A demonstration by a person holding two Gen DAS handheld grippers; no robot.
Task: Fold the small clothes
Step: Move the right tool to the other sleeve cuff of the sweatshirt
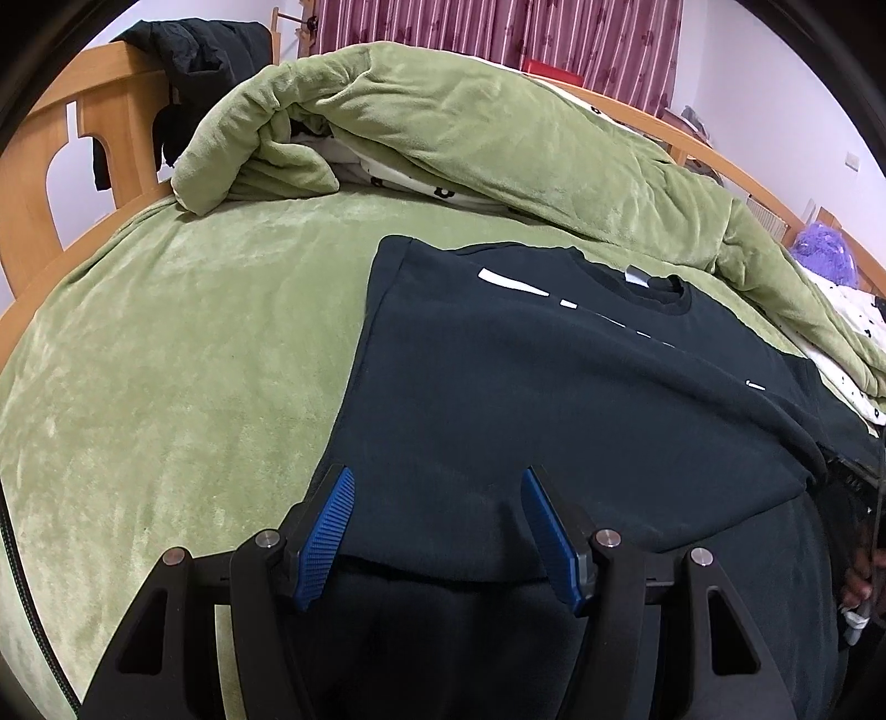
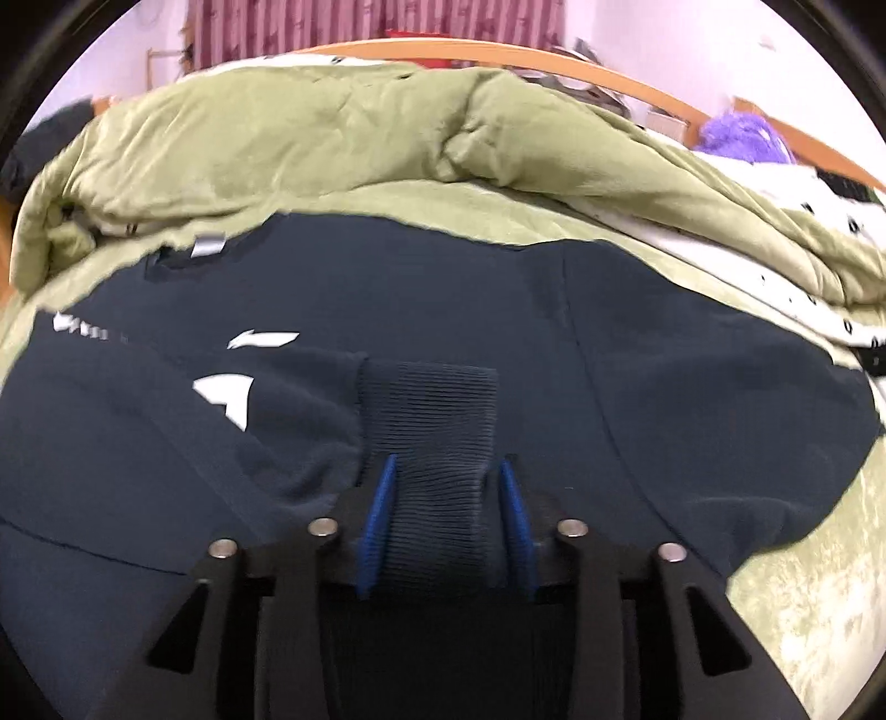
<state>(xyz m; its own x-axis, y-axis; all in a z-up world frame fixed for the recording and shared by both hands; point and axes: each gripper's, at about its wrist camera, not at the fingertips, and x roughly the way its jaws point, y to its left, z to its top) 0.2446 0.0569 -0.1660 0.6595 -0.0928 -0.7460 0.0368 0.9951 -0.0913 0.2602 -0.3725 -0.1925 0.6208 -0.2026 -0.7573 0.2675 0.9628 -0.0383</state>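
Home bedroom, wooden bed frame with cut-out headboard, green plush bedspread, rumpled green quilt, striped maroon curtains, dark jacket draped over headboard.

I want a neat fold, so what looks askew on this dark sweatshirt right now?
The ribbed cuff lies across the front of the sweatshirt, bunched between the right tool's pads. The green quilt behind it is rumpled.

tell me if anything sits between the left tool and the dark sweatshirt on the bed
Nothing visible does. The left tool hangs open right over the near hem of the dark sweatshirt, with only bare fabric between its blue pads. The green blanket is bunched up beyond the collar, clear of it.
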